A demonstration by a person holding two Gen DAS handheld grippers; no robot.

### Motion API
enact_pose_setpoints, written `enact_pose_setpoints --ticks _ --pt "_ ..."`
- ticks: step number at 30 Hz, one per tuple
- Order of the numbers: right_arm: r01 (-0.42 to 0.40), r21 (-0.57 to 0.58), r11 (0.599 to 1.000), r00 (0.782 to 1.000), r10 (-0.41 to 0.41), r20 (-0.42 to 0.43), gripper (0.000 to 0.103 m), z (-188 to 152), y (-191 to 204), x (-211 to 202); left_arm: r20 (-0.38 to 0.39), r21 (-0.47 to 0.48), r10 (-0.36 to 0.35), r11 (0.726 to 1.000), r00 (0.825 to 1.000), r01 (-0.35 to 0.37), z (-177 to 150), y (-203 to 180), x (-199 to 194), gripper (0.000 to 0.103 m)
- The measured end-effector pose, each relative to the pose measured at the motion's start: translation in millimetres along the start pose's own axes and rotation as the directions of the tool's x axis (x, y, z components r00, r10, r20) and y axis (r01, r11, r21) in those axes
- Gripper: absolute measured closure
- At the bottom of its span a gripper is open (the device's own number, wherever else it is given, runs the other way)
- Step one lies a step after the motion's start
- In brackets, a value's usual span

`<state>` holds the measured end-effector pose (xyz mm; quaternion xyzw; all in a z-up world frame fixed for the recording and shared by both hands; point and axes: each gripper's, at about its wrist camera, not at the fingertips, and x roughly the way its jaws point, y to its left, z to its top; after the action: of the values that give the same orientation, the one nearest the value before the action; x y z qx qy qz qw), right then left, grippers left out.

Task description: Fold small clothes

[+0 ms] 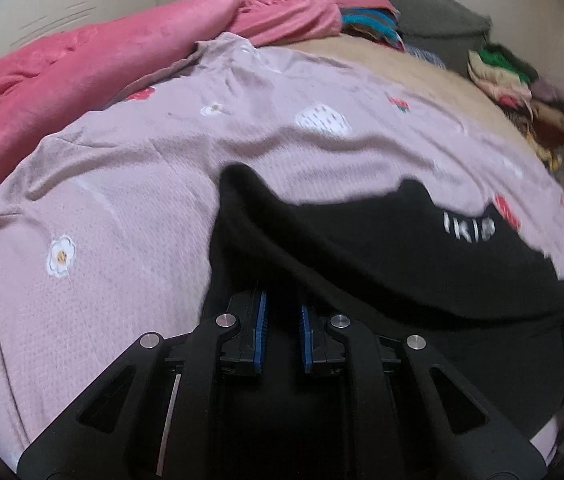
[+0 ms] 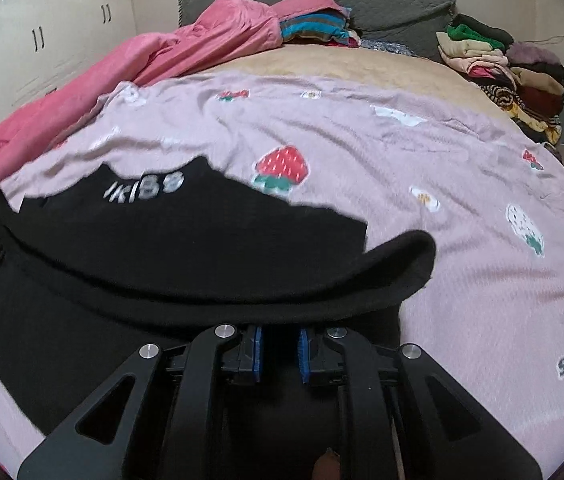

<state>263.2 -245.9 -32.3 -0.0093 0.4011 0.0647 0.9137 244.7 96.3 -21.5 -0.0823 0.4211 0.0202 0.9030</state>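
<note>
A black garment (image 1: 422, 276) lies on the bed, spread over a pale pink sheet (image 1: 122, 208) printed with strawberries and daisies. White lettering (image 2: 144, 189) shows on the part lying flat farther up the bed. Its near edge is lifted into a thick rolled fold that runs across between the two tools, sagging in the middle.

The left gripper (image 1: 284, 332) has its blue pads (image 1: 261, 332) drawn close together with black cloth bunched between and over them; it is clamped on the garment's near left edge. The right gripper (image 2: 280, 354) looks the same: pads (image 2: 303, 354) nearly meeting, the black fold draped right over their tips, so it too is pinching the garment, at the near right edge. In the right wrist view the fold's end curls out to the right over the sheet.

A pink blanket (image 1: 62, 76) is heaped along the left side of the bed, reaching up toward a grey pillow (image 2: 398, 12) at the head. Striped folded clothes (image 2: 314, 28) lie just beside the blanket near the pillow. A pile of mixed clothes (image 2: 502, 68) sits at the far right edge of the bed. A tan sheet (image 2: 322, 62) shows beyond the pink one. White cupboards (image 2: 42, 32) stand along the left wall.
</note>
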Motion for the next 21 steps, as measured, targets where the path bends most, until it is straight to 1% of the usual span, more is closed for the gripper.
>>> enact_pose_setpoints --ticks 4,6,8,11,12,13,14,15,16,19,20,21 --pt "0.022 0.038 0.999 1.0 -0.022 0.021 0.091 16 -12 5 0.04 -0.061 -0.009 0.998 0.999 0.011 11 16 -1 0.096" --pt "0.042 0.044 0.998 0.999 -0.043 0.028 0.091 23 -17 7 0.061 -0.088 -0.001 0.996 0.998 0.007 13 26 -3 0.093" --pt "0.06 0.061 0.996 0.997 -0.063 0.035 0.091 28 -25 7 0.066 -0.113 -0.001 0.994 0.998 0.008 13 35 -4 0.089" --pt "0.073 0.094 0.993 0.996 -0.078 0.049 0.088 29 -37 2 0.064 -0.114 -0.011 0.993 0.998 0.018 11 41 -3 0.081" --pt "0.076 0.104 0.992 0.996 -0.081 0.048 0.085 29 -42 1 0.062 -0.112 -0.015 0.993 0.998 0.021 11 42 -2 0.079" --pt "0.075 0.108 0.991 0.996 -0.08 0.043 0.078 28 -45 1 0.06 -0.111 -0.021 0.993 0.998 0.027 11 43 -2 0.075" --pt "0.074 0.106 0.992 0.997 -0.077 0.026 0.071 27 -50 3 0.055 -0.111 -0.029 0.993 0.998 0.035 10 43 -1 0.068" --pt "0.076 0.104 0.992 0.997 -0.078 0.017 0.059 26 -51 4 0.054 -0.11 -0.039 0.993 0.998 0.045 11 43 1 0.064" --pt "0.079 0.102 0.992 0.997 -0.08 0.009 0.055 24 -53 6 0.051 -0.105 -0.049 0.993 0.997 0.054 11 42 3 0.059" --pt "0.059 0.105 0.993 0.998 -0.056 -0.029 0.055 22 -56 15 0.033 -0.071 -0.061 0.995 0.998 0.063 10 36 8 0.06" --pt "0.046 0.112 0.993 0.998 -0.041 -0.041 0.055 22 -57 18 0.024 -0.051 -0.057 0.997 0.998 0.058 9 32 10 0.074" --pt "0.038 0.115 0.993 0.998 -0.033 -0.044 0.056 22 -57 19 0.023 -0.036 -0.048 0.998 0.999 0.049 9 30 11 0.084"
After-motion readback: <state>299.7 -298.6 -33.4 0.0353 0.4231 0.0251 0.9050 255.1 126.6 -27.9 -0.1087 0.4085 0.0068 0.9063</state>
